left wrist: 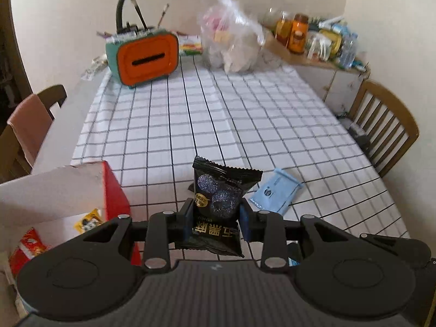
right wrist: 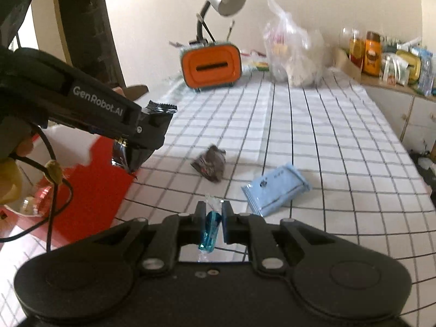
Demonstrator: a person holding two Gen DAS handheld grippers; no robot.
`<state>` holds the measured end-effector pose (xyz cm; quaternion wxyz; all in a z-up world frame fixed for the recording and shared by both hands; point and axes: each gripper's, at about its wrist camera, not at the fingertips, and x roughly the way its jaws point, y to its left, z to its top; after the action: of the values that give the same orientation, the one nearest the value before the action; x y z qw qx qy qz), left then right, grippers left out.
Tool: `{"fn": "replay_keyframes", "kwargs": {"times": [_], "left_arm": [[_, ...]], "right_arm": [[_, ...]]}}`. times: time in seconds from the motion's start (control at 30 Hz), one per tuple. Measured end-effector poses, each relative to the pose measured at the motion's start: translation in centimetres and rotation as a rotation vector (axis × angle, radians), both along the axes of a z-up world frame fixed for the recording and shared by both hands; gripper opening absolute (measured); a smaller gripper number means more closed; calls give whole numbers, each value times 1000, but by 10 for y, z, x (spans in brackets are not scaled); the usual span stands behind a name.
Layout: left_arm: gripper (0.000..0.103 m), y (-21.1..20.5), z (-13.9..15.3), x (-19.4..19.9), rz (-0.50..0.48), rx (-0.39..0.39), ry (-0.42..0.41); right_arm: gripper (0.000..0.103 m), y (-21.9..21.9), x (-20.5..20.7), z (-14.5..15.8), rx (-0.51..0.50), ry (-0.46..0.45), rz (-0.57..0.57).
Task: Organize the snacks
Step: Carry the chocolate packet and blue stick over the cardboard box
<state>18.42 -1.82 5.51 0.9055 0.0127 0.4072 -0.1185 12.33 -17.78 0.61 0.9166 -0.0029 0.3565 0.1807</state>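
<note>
**Both grippers loaded, box waiting on the left**

Clamped between the left gripper's [left wrist: 216,215] blue pads is a black foil snack packet printed with dark sugared balls [left wrist: 220,199], held upright and clear of the cloth — the jaws closed only as far as the packet's width. The right gripper [right wrist: 214,219] is pinched nearly shut on a small blue candy in a clear twisted wrapper [right wrist: 209,229], also off the table.

The drop-off looks to be the red cardboard box with white flaps [left wrist: 113,193], just left of the black packet. My guess at doing this well: carry the packet over the open mouth, past the raised flap, before letting go, and keep the right gripper back so the two don't collide over the opening.

Counting: two snacks in the grippers; two loose on the black-and-white checked tablecloth [right wrist: 313,125] — one pale blue flat pouch [right wrist: 275,189] and one crumpled dark brown wrapper [right wrist: 209,163], near each other but apart. Inside the box at least two packets show, one yellow [left wrist: 88,219], one red [left wrist: 28,248].
</note>
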Motion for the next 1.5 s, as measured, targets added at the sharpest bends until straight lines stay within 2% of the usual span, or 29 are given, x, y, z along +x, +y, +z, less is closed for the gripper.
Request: {"fn": "replay_keyframes", "kwargs": {"times": [0.1,0.27,0.67,0.9,1.1,1.5], "left_arm": [[33,14,17,-15,6,-21,-29],[33,44,35,-35,49,0,-58],[33,143,31,-60,174,52,-58],[33,189,10,-59,226,107,-14],[33,212,-16,-55,247,182,37],[33,223,-60,-47,230,239,116]], "right_arm": [[10,5,-10,16,13,-33,9],[10,24,-27,39,22,-72,38],[10,99,-35,62,10,-107,148],[10,154,-22,53,-1,-91,207],[10,197,-9,33,-35,-64,249],[10,227,-5,0,-91,23,269]]}}
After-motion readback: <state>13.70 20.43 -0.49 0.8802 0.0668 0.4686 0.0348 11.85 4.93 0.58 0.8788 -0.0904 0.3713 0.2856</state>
